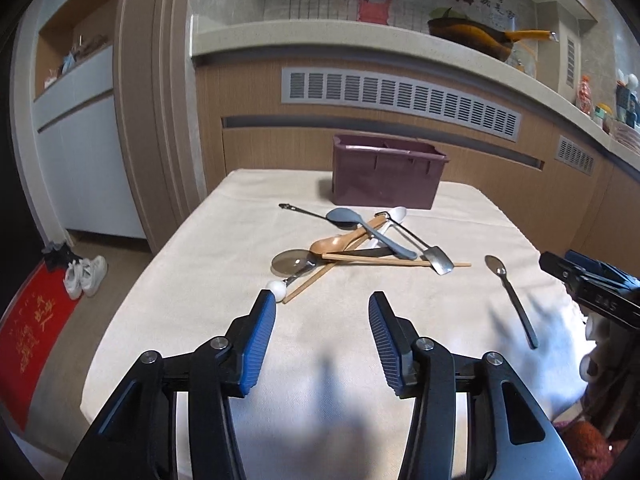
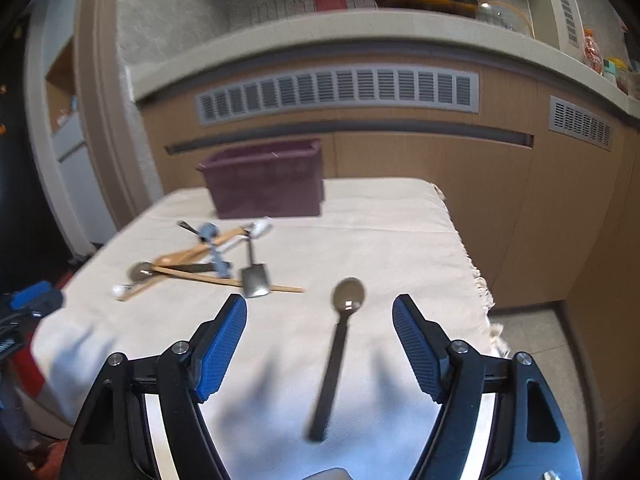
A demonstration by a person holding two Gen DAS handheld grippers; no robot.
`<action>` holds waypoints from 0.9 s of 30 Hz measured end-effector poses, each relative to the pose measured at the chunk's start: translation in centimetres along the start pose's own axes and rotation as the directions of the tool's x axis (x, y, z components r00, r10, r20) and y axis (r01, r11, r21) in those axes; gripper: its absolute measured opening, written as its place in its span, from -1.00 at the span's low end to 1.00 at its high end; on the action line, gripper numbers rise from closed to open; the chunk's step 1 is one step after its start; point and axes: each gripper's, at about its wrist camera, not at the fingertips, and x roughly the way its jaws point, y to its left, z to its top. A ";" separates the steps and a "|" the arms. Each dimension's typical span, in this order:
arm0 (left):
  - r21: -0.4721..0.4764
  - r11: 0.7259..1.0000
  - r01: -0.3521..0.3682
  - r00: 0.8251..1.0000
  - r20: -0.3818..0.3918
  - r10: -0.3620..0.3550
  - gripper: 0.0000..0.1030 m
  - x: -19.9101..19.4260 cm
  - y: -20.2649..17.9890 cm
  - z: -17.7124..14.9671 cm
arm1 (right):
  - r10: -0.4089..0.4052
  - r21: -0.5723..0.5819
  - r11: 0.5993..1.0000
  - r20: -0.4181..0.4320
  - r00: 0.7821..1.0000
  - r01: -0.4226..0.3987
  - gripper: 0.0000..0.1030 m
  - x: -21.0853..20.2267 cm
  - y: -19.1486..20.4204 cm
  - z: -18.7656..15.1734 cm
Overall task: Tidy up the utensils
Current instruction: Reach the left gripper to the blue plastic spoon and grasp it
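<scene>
Both grippers spread wide, holding nothing: left gripper (image 1: 322, 308) over bare cloth, right gripper (image 2: 320, 312) straddling a lone dark-handled spoon (image 2: 340, 344). Farther out, tangled heap (image 1: 360, 246) of spoons, chopsticks, pizza cutter and small spatula on the table (image 1: 224, 236). Beyond, purple bin (image 1: 386, 170), contents hidden. Judged barely begun: seemingly every utensil left to sort.

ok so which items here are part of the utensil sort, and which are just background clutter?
Job items:
- purple plastic bin
- black-handled metal spoon lying apart
- grey-blue plastic spoon
- brown wooden spoon
- wooden chopsticks
- white spoon
- small metal shovel-shaped spoon
- round pizza cutter

Background:
- white sneakers
- red mat
- yellow-handled pan
</scene>
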 end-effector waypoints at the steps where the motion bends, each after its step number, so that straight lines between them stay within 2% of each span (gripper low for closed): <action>1: -0.008 1.000 0.011 1.000 -0.014 -0.011 -0.10 0.5 0.2 0.2 | -0.004 -0.002 1.000 -0.029 1.000 0.004 0.38 1.0 -0.2 0.2; 3: -0.020 0.999 0.026 0.999 -0.037 -0.027 -0.13 1.3 0.5 0.4 | -0.006 0.008 1.000 -0.094 0.996 0.007 0.38 2.9 -0.4 0.5; 5: -0.036 0.999 0.039 0.997 -0.067 -0.041 -0.17 2.4 0.8 0.6 | 0.052 0.025 0.999 -0.177 0.983 -0.048 0.37 4.9 -0.6 0.6; 6: -0.042 0.998 0.041 0.996 -0.079 -0.045 -0.18 2.9 1.0 0.6 | 0.062 0.031 0.998 -0.193 0.979 -0.057 0.36 5.6 -0.7 0.5; 10: -0.071 0.997 0.039 0.988 -0.143 -0.049 -0.18 5.5 1.7 0.7 | 0.010 0.020 1.000 -0.219 0.976 -0.006 0.32 7.5 -0.9 0.8; 14: -0.067 0.997 0.038 0.984 -0.170 -0.049 -0.18 7.4 2.1 1.5 | 0.094 -0.010 0.995 -0.259 0.961 -0.100 0.24 9.2 0.3 1.8; 15: -0.063 0.997 0.042 0.984 -0.169 -0.052 -0.18 7.7 2.0 1.8 | 0.100 -0.026 0.994 -0.260 0.960 -0.110 0.17 9.4 0.6 2.0; 18: -0.044 0.996 0.082 0.981 -0.172 -0.088 -0.18 9.1 1.6 3.1 | 0.086 -0.077 0.991 -0.262 0.961 -0.109 0.05 9.9 1.3 2.6; 22: 0.007 0.983 0.183 0.960 -0.219 -0.177 -0.18 11.7 0.3 4.9 | 0.056 -0.084 0.993 -0.259 0.964 -0.080 0.05 10.4 0.6 2.8; 25: 0.044 0.981 0.190 0.955 -0.239 -0.175 -0.18 13.9 -0.7 6.7 | 0.044 -0.079 0.995 -0.263 0.964 -0.067 0.05 10.6 0.1 2.6; 27: 0.012 0.986 0.169 0.954 -0.254 -0.160 -0.18 15.6 -0.9 8.1 | 0.035 -0.075 0.996 -0.263 0.964 -0.057 0.05 10.7 0.0 2.4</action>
